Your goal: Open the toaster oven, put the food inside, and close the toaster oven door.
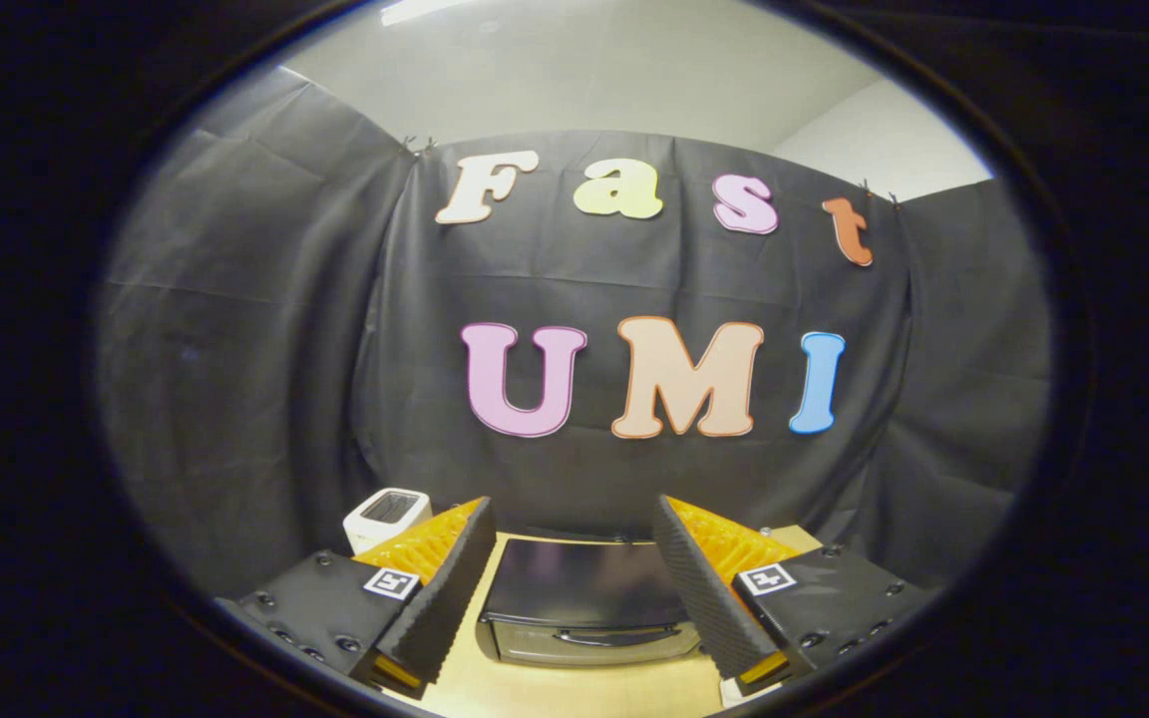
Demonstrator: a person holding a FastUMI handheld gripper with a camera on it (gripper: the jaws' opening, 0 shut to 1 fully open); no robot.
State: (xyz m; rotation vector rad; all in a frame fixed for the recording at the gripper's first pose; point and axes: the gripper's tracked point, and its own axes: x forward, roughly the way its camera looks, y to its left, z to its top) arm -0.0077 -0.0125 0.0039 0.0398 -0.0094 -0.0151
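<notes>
A light wooden table (574, 688) carried a dark-topped toaster oven (584, 608), standing squarely on it with door closed and handle facing near. A small white toaster (387, 517) stood to the far left of the oven, apart from it.
</notes>
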